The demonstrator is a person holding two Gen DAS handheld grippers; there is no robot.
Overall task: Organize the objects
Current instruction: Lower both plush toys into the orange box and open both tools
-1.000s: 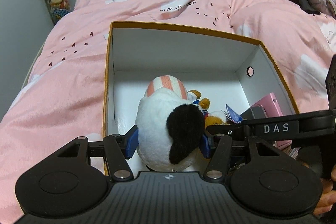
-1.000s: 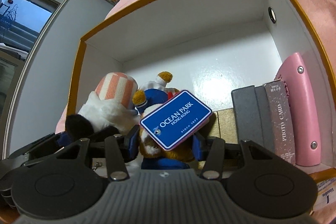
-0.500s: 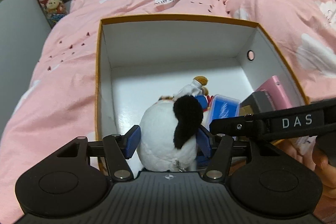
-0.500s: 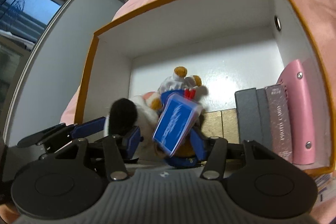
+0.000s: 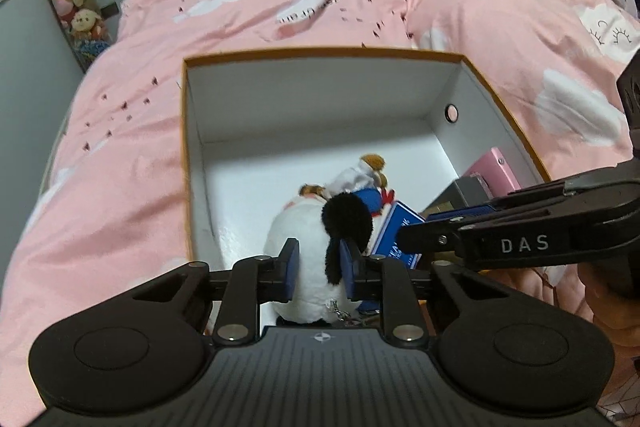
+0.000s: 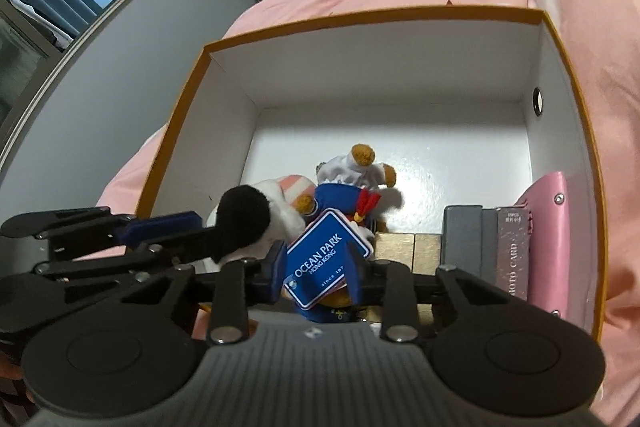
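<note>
My left gripper [image 5: 319, 269] is clamped on the white plush [image 5: 308, 251], my right gripper [image 6: 316, 277] on the tagged bear [image 6: 344, 195]; both toys are low centre of frame, inside the box [image 6: 400, 75]. Books [image 6: 500, 247] already filed lower right. Left: release both.

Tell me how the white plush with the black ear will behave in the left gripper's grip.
The white plush looks soft: the left gripper is closed on it, so it probably squashes rather than resists. Likely light for its bulk. Its black ear droops over the body, so it may flop when lifted from the box.
</note>
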